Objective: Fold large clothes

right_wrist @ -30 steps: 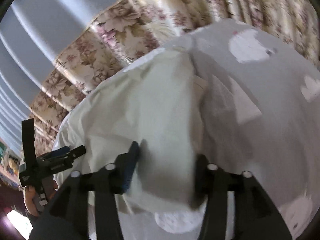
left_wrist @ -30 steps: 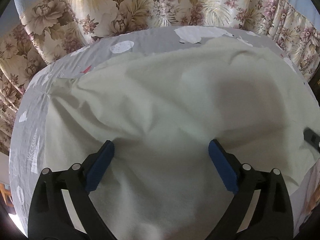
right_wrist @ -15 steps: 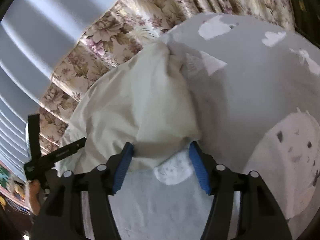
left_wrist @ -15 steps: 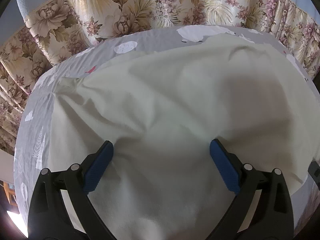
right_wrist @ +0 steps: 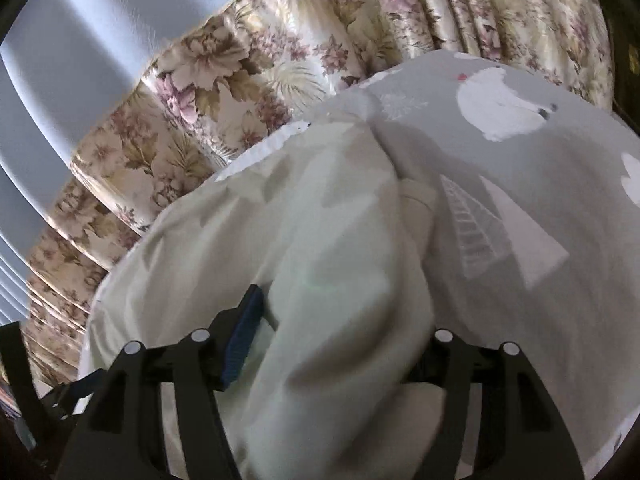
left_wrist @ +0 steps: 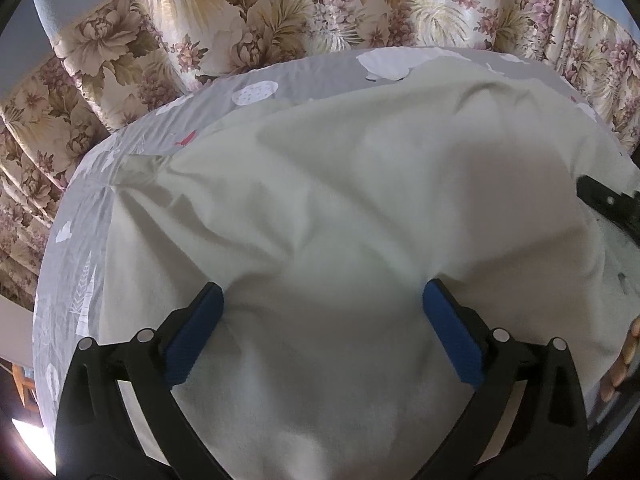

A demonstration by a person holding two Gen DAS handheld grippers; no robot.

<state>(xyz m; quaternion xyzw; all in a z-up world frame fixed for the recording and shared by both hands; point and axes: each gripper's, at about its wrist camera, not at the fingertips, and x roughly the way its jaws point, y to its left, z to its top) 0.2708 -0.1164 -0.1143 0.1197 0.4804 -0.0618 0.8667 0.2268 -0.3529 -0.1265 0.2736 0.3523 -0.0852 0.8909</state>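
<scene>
Since half a second ago my right gripper [right_wrist: 336, 320] has swung back over the pale cream garment [left_wrist: 340, 208], so a thick fold of it now bulges up between my right jaws where the grey bedsheet [right_wrist: 540, 184] showed before. That fold hides the right-side finger; only the blue pad [right_wrist: 244, 332] on the other side shows, and I cannot tell whether those jaws are pinching the cloth or merely straddling it.

My left gripper [left_wrist: 322, 312] has hardly moved. Its jaws are spread wide, both blue pads down against the garment with nothing clamped between them.

The garment lies spread across most of the bedsheet, rumpled, with creases running from its far left corner toward my left jaws. Beyond the garment's far edge the sheet's white animal prints show, and behind them hangs the floral curtain [left_wrist: 280, 8]. From the left wrist view, my right gripper's black frame [left_wrist: 608, 204] sits at the garment's right edge.
</scene>
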